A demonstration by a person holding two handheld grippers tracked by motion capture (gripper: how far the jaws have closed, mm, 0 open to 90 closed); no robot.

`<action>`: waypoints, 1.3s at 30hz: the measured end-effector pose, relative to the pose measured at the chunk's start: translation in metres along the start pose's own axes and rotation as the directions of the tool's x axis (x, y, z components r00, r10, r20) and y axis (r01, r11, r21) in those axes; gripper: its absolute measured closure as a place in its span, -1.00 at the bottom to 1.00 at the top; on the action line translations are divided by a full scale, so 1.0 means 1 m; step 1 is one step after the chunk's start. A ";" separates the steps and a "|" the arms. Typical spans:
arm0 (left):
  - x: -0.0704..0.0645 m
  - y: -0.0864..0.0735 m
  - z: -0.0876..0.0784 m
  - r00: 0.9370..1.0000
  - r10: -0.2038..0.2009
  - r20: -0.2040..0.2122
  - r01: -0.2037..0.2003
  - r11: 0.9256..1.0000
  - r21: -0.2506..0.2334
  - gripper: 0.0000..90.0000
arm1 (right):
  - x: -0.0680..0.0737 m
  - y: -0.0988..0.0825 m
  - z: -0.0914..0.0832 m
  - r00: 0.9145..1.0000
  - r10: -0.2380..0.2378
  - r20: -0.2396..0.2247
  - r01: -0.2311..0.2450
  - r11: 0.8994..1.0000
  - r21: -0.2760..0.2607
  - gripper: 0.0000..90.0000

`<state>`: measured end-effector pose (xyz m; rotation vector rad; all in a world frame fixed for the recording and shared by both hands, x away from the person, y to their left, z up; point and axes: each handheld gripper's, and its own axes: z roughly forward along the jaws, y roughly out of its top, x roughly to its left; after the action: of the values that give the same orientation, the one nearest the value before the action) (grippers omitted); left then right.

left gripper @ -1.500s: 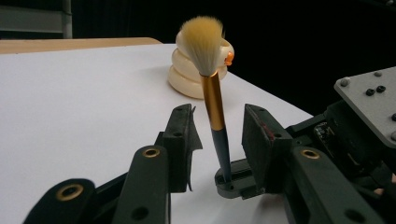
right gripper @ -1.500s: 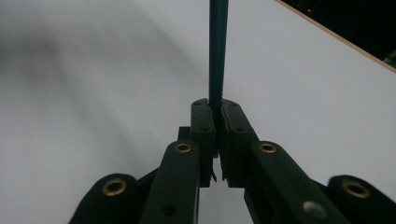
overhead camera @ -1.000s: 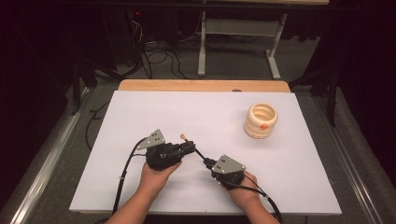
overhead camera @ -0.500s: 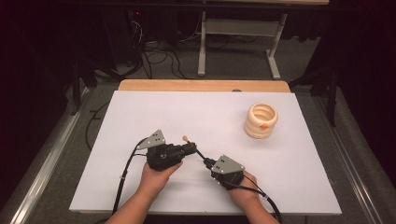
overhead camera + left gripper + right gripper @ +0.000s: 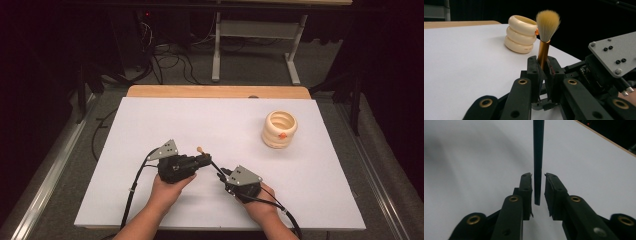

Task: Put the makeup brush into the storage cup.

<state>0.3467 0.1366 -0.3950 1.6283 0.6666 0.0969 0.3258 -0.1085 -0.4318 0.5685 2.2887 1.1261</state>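
Two grippers near the front edge of the white table [image 5: 150, 125], close together. Left gripper [image 5: 543, 68] clamped on the gold ferrule of a makeup brush [image 5: 546, 30], tan bristles pointing toward the far right. Right gripper [image 5: 538, 187] just opening, jaws slightly apart around the dark brush handle [image 5: 538, 157], pads not pressing it. Cream ribbed holder [image 5: 279, 129] far right, well apart.

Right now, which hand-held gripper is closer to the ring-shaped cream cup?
Right. The right hand-held gripper sits nearer the cream cup, toward the person from it; the left hand-held gripper, shut on the brush, is farther left.
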 end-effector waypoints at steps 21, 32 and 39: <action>-0.006 -0.002 0.005 0.999 0.041 -0.032 -0.040 0.999 0.036 0.84 | -0.006 0.008 -0.009 0.994 0.104 -0.040 -0.107 0.989 -0.102 0.16; -0.012 -0.006 0.012 0.998 0.062 -0.026 -0.060 0.996 0.061 0.84 | -0.002 0.013 -0.014 0.997 0.074 -0.037 -0.079 0.986 -0.149 0.32; -0.012 -0.007 0.013 0.998 0.061 -0.021 -0.059 0.996 0.065 0.84 | 0.001 0.015 -0.016 0.998 0.048 -0.035 -0.053 0.984 -0.168 0.53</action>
<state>0.3396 0.1194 -0.3999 1.7117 0.6441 0.1391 0.3174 -0.1093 -0.4117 0.5488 2.1881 1.3472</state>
